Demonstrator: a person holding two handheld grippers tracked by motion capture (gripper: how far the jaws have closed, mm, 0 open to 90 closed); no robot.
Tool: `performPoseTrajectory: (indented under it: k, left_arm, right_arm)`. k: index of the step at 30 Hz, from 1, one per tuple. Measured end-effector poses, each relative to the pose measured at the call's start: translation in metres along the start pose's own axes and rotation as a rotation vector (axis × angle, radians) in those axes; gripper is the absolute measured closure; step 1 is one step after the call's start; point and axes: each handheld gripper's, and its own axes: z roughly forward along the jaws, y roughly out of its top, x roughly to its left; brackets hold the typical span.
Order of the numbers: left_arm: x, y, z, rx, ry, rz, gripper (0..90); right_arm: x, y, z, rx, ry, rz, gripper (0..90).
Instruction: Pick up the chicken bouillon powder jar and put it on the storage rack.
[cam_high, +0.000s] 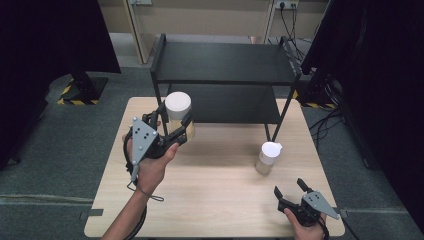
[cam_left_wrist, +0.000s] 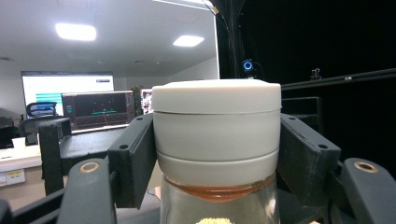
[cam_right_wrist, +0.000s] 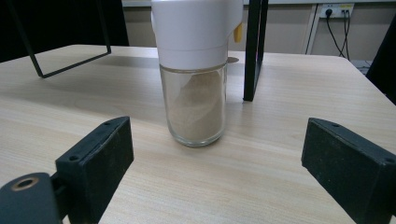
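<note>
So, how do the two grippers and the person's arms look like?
Both the left gripper and the right gripper are black, each with two flat rectangular jaws and a grey three-cornered plate on top with small dark dots. In the gripper views, brass-coloured rings sit at the base of the jaws. A thin black cable loops down from the left gripper along the forearm. No sleeves reach the forearms.

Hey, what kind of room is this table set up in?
Probably an office-style lab or test room. Beyond the held jar are computer screens and an office chair under ceiling panel lights; black curtains and hazard-striped stand bases surround the wooden table.
</note>
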Motion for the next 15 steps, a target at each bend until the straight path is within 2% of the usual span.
performPoseTrajectory:
  k: [15]
  left_arm:
    - [0.004,0.015,0.019,-0.021,0.032,0.002,33.8]
  right_arm:
    - [0.000,0.000,0.000,0.000,-0.001,0.001,9.3]
